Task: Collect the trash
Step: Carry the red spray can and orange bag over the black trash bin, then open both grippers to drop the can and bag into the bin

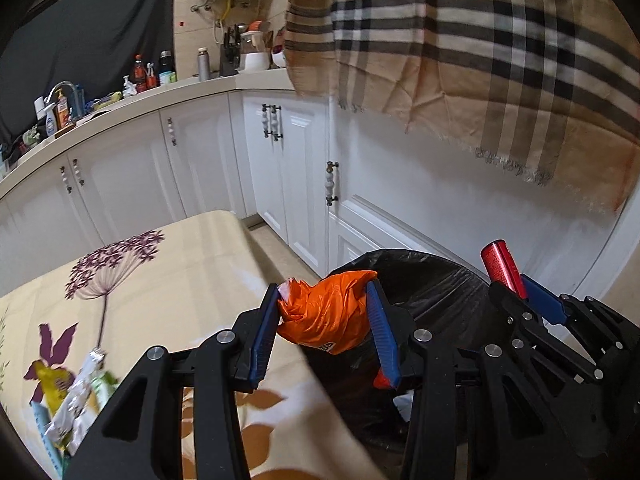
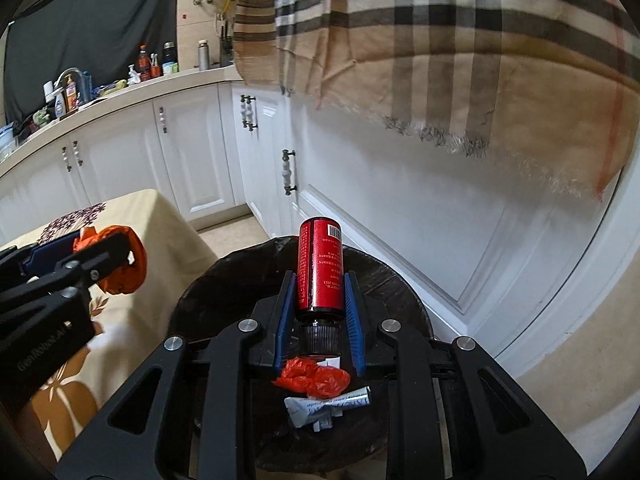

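Right wrist view showed the right tongs (image 2: 318,304) clenched on a stiff red cylindrical bottle (image 2: 320,268) over the black-lined bin (image 2: 400,292), while the left tongs (image 1: 326,320) pinched a soft, light crumpled orange plastic bag (image 1: 326,314).

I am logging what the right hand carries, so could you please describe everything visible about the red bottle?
The red bottle is a glossy cylinder with white print and a barcode near its far end. Its black ribbed cap points back toward the camera. It lies along the right tongs, clamped between the blue pads, above the black-lined bin, which already holds crumpled orange plastic and a white wrapper.
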Available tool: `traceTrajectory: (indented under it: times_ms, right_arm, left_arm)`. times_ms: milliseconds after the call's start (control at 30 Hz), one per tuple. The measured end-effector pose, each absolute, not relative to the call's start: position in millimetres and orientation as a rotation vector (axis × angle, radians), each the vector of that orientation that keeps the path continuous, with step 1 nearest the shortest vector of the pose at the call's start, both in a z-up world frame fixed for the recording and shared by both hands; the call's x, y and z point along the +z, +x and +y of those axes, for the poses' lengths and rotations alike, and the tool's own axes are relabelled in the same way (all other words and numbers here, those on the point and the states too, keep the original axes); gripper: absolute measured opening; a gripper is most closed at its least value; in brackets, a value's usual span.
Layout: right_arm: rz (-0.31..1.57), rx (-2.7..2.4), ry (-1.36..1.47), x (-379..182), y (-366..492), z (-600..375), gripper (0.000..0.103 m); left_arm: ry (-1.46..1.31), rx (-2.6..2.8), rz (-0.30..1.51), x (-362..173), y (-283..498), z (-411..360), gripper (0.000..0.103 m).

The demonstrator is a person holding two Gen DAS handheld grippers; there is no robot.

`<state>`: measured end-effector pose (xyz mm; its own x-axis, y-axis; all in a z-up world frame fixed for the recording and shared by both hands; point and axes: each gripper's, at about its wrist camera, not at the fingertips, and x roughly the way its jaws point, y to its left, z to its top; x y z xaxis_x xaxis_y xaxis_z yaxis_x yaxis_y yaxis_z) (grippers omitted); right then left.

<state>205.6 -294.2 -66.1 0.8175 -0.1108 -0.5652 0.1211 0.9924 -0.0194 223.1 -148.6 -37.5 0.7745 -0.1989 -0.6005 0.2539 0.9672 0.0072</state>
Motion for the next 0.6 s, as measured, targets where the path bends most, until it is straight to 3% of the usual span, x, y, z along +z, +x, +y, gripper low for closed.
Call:
traceTrajectory:
  times_ms: [233, 367, 600]
  right_arm:
    - [0.619, -0.142, 0.036, -79.5, 223.0, -305.2, 0.024]
    - [0.634, -0.160, 0.047, -88.1, 230.8, -311.1, 0.036]
    - [0.634, -0.173, 0.059, -87.2, 226.4, -314.6, 0.037]
  left_arm:
    - [0.109, -0.249, 0.675, -51.6, 242.6, -169.0, 0.044]
    - [0.102, -0.250, 0.699, -52.8, 250.7, -172.2, 0.052]
    - [0.086, -0.228, 0.695, -47.4, 249.9, -164.2, 0.057]
